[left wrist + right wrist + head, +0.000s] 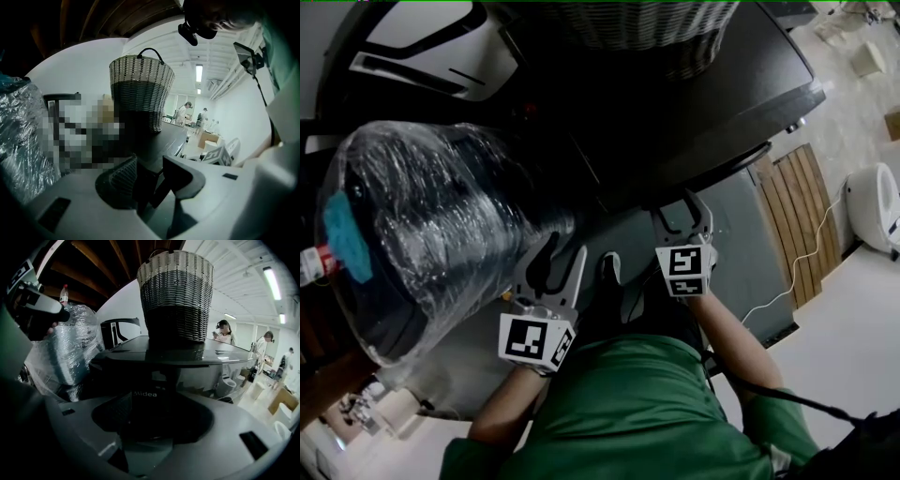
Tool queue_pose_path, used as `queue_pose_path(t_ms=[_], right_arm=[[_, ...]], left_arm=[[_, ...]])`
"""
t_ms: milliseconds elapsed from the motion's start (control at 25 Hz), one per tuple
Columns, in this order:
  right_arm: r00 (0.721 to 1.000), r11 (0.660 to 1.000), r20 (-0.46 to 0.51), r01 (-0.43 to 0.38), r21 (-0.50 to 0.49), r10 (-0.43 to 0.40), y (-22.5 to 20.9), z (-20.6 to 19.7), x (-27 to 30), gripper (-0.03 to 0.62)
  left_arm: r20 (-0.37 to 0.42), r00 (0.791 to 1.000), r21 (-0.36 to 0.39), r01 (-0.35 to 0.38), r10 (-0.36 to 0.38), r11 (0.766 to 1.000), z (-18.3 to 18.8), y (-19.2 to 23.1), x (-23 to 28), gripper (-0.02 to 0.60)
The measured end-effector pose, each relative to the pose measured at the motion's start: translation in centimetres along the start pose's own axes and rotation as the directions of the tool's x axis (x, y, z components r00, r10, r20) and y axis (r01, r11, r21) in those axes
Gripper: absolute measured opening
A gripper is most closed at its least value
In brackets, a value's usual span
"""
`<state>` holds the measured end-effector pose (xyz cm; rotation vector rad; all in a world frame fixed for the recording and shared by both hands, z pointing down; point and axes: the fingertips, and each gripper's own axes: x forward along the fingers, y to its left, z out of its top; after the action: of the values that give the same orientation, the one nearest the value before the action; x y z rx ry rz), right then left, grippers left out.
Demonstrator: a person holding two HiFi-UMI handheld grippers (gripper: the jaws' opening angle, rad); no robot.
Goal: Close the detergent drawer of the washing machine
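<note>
The dark washing machine (703, 84) stands in front of me, a woven basket (628, 23) on its lid. My right gripper (682, 220) is open, its fingers pointing at the machine's upper front edge. In the right gripper view, a dark front panel lettered "Midea" (145, 380), which may be the drawer front, fills the space between the jaws of that gripper (154, 418). I cannot tell whether they touch it. My left gripper (555, 262) is open and holds nothing, lower and to the left, beside the machine. In its own view, this gripper (152, 180) faces the machine's top and the basket (140, 93).
A big plastic-wrapped water bottle (422, 225) stands close on the left, right beside the left gripper. On the floor to the right are a wooden slat mat (797, 216), a white cable (797, 272) and a white toilet (872, 206). People stand far back in the room.
</note>
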<state>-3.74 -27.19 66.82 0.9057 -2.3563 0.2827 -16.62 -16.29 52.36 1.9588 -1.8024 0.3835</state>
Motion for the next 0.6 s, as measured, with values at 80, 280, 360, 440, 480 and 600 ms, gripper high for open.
queue_pose_path(t_ms=[80, 280, 360, 440, 480, 600], right_arm=[[1.000, 1.000, 0.003, -0.001, 0.002, 0.001, -0.04, 0.03, 0.00, 0.273], [1.000, 1.000, 0.011, 0.000, 0.003, 0.000, -0.08, 0.01, 0.02, 0.273], [1.000, 1.000, 0.013, 0.001, 0.002, -0.001, -0.14, 0.04, 0.05, 0.273], [1.000, 1.000, 0.016, 0.001, 0.002, -0.002, -0.14, 0.05, 0.09, 0.275], [1.000, 1.000, 0.017, 0.002, 0.003, -0.002, -0.13, 0.05, 0.10, 0.275], [1.000, 1.000, 0.019, 0.002, 0.008, -0.003, -0.08, 0.08, 0.07, 0.275]], left_arm=[[0.003, 1.000, 0.006, 0.006, -0.006, 1.000, 0.12, -0.15, 0.25, 0.183], [0.004, 1.000, 0.010, 0.004, -0.004, 1.000, 0.24, 0.02, 0.48, 0.183], [0.000, 1.000, 0.007, -0.002, 0.002, 1.000, 0.18, 0.29, 0.53, 0.183], [-0.001, 1.000, 0.003, -0.008, 0.008, 1.000, 0.13, 0.44, 0.57, 0.183], [-0.001, 1.000, 0.004, -0.009, 0.009, 1.000, 0.09, 0.45, 0.58, 0.183], [-0.004, 1.000, 0.007, -0.007, 0.007, 1.000, 0.05, 0.34, 0.58, 0.183]])
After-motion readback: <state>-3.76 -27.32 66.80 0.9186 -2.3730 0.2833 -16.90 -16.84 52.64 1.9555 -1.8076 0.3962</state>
